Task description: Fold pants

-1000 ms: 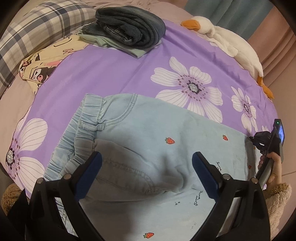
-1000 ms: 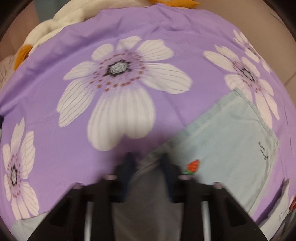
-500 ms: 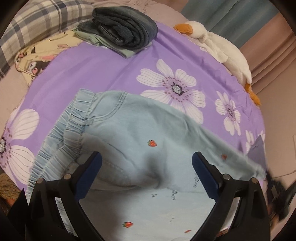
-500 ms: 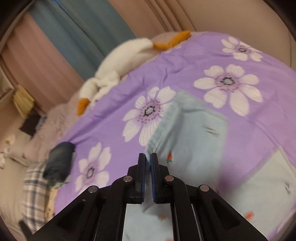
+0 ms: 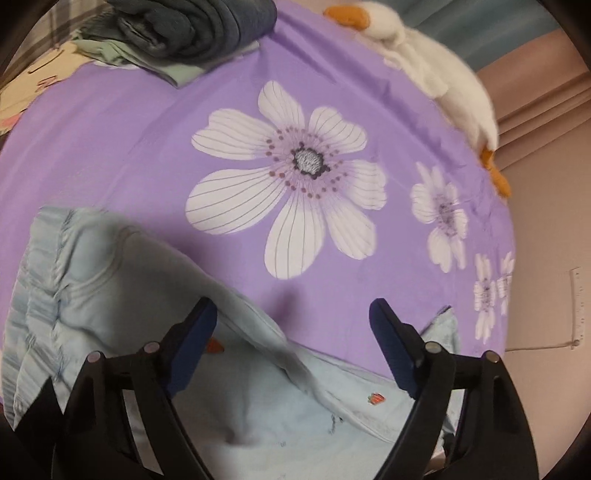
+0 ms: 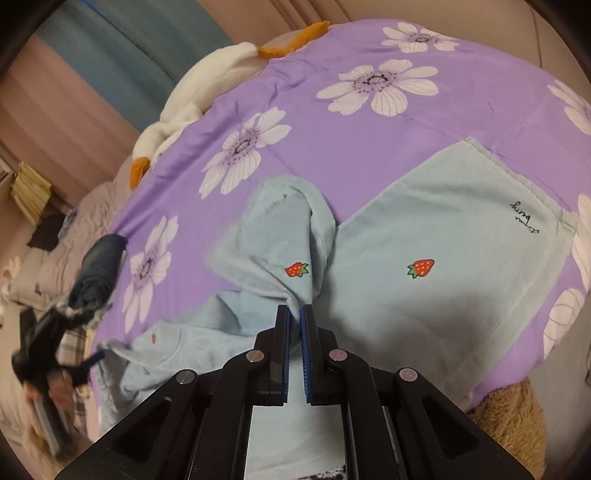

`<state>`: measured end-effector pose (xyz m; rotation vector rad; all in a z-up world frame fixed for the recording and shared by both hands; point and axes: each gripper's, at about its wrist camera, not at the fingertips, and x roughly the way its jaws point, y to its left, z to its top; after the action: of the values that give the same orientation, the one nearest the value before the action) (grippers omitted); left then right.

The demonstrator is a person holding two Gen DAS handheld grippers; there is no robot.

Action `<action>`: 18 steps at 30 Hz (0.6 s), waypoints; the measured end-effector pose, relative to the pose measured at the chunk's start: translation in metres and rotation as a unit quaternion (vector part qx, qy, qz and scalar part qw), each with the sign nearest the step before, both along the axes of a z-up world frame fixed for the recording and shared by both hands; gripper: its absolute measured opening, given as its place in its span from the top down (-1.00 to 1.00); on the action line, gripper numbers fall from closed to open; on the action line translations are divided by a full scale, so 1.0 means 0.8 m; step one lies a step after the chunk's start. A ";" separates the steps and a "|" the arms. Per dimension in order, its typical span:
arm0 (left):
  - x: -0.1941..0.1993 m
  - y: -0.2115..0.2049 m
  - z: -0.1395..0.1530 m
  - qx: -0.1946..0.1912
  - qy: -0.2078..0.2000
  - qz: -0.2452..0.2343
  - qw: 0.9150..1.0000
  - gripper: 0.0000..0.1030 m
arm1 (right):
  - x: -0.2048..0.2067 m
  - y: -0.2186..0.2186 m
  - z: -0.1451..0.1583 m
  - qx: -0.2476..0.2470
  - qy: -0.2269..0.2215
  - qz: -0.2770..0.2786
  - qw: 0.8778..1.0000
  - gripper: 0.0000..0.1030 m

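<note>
Since a second ago the right claw, clenched on a pant leg, has dragged the soft strawberry-print pants over themselves; the left claw stands released, its jaws just closing slightly.

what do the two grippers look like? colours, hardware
Both match: the left gripper and right gripper have black angular linkage arms with round silver pivot pins and dark blue pads on the fingers. No cables or markings visible.

place: home bedroom | bed: purple flowered sheet | plush: white goose toy at bed edge | laundry: folded dark jeans on bed | window side: teal curtain | far left: blurred, possibly pillows
</note>
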<state>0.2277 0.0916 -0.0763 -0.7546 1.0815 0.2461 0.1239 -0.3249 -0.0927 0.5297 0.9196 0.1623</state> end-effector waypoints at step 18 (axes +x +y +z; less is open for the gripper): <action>-0.149 -0.025 0.066 0.008 -0.127 -0.039 0.991 0.87 | -0.024 -0.026 0.008 0.011 -0.023 -0.012 1.000 0.87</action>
<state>0.1082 0.0713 -0.0231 -0.7073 0.8637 0.0891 0.1046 -0.3459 -0.0861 0.5538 0.8679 0.1628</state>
